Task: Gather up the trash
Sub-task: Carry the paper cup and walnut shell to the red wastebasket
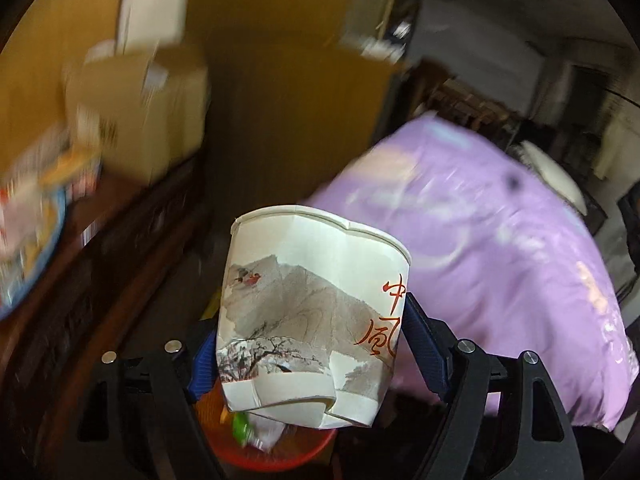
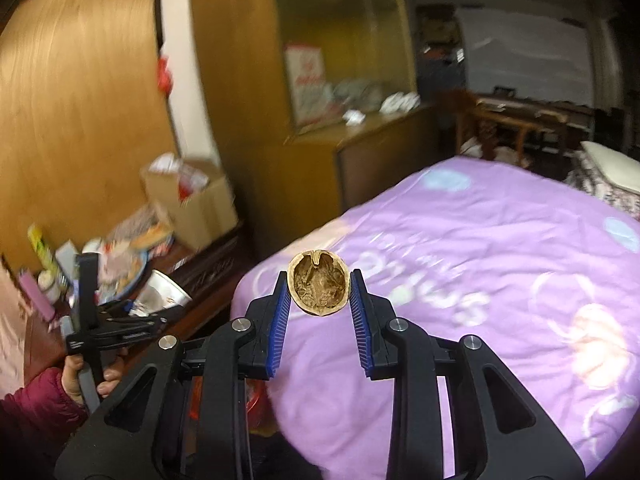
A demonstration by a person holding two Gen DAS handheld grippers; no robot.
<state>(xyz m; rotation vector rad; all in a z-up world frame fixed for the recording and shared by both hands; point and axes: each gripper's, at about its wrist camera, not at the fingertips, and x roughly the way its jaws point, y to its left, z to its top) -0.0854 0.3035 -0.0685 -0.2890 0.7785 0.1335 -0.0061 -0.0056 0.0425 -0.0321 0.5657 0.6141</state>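
Left wrist alone shows the red bin under the gripped paper cup.

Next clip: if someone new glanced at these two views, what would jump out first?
The crushed paper cup printed with an ink landscape, clamped in the left claw just above a red bin that already holds scraps. Then the empty walnut half-shell pinched at the tips of the right claw, hollow side to the camera. Behind both spreads a purple quilt over the bed.
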